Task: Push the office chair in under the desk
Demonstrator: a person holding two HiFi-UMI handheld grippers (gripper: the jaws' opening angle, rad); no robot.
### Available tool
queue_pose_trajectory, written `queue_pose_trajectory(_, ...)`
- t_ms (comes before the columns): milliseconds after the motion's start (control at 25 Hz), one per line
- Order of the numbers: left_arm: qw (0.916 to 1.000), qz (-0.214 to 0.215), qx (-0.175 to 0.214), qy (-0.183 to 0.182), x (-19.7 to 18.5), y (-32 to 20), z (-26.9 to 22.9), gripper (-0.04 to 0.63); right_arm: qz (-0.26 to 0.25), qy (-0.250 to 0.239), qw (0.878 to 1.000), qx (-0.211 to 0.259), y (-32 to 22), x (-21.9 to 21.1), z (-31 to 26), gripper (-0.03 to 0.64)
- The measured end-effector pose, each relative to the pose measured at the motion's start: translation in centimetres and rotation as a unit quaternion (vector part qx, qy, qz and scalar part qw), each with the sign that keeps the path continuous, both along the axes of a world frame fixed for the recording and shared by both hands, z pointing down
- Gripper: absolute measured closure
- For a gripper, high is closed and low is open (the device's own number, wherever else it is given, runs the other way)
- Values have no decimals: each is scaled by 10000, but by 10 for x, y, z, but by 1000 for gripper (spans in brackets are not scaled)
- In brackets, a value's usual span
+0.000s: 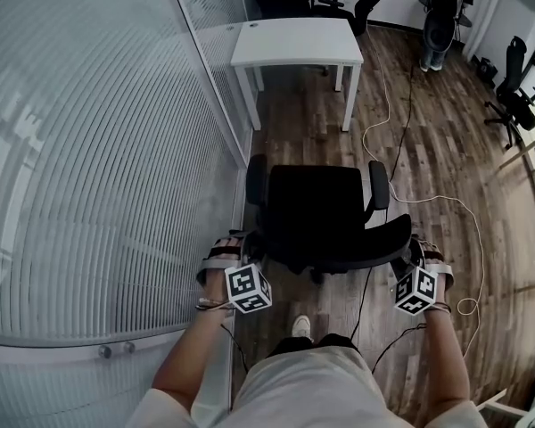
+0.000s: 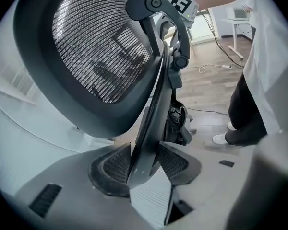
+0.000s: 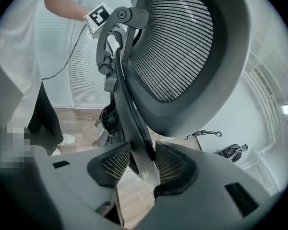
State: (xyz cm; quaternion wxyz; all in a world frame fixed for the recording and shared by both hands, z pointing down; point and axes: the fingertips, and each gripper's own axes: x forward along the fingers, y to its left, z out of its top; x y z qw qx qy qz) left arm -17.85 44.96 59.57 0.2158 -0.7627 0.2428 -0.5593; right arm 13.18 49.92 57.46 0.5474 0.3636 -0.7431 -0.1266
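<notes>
A black office chair [image 1: 325,208] stands on the wood floor a short way in front of the white desk [image 1: 294,41], its seat facing the desk. My left gripper [image 1: 252,250] is shut on the left edge of the chair's backrest, my right gripper [image 1: 408,254] on the right edge. In the left gripper view the pads [image 2: 116,166] clamp the backrest's dark frame [image 2: 151,128] below the mesh backrest [image 2: 96,47]. The right gripper view shows the same hold: the pads [image 3: 170,166] squeeze the frame [image 3: 134,128] under the mesh [image 3: 177,47].
A striped glass partition [image 1: 98,150] runs close along the chair's left side. A pale cable [image 1: 383,123] and a dark cable lie on the floor to the right. More chairs [image 1: 515,96] stand at the back right. My shoe [image 1: 300,326] is behind the chair.
</notes>
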Motion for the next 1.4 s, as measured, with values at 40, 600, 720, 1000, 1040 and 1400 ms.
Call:
queue_pose_trajectory(40,10000,-10,1,1,1,-3,1,397,19,1,10000,3,-3,1,1,446)
queue_pose_trajectory(600,9999,-111,-35,-55,1,-60,2,396,121,63,9999,-19,-59,1,1,445)
queue_pose_trajectory(720,9999,-154,-28,-59,1,-65,1,396,127,41,9999,-4,-65,1,0,445)
queue_pose_trajectory(1000,9996,-267,-15,-124,4,-96,3,396,101,-1,9999,63,-95,4,0,443)
queue_pose_trajectory(1040,9995,-282,-19,-128,5,-103,2,396,85,-3,9999,55,-102,5,-1,443)
queue_pose_trajectory(1400,9988,-404,44,-279,9,-138,2,396,-42,-73,9999,98,-139,11,-2,443)
